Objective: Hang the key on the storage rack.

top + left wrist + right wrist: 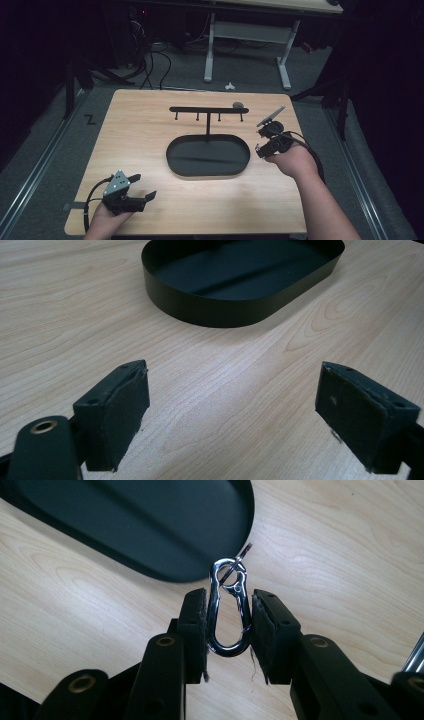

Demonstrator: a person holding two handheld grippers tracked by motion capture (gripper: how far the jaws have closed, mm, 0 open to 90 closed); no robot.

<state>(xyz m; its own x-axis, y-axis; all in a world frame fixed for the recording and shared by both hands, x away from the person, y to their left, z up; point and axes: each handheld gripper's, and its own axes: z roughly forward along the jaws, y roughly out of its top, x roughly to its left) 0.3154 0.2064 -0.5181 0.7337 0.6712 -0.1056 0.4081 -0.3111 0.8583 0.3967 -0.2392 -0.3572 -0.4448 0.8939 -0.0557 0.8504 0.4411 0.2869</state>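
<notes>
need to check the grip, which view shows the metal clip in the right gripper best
The right gripper view: the metal clip stands upright, pinched between the right gripper jaws, with a small ring at its top, over the tray edge. In the high view the right gripper is too small to make out the clip.

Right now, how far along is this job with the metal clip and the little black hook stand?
Picked up already: the right gripper is shut on a silver carabiner clip, held above the wooden table beside the black oval tray. Probably still to do: hanging it, since the hook rack above the tray looks bare. The left gripper waits open near the table's front corner.
</notes>
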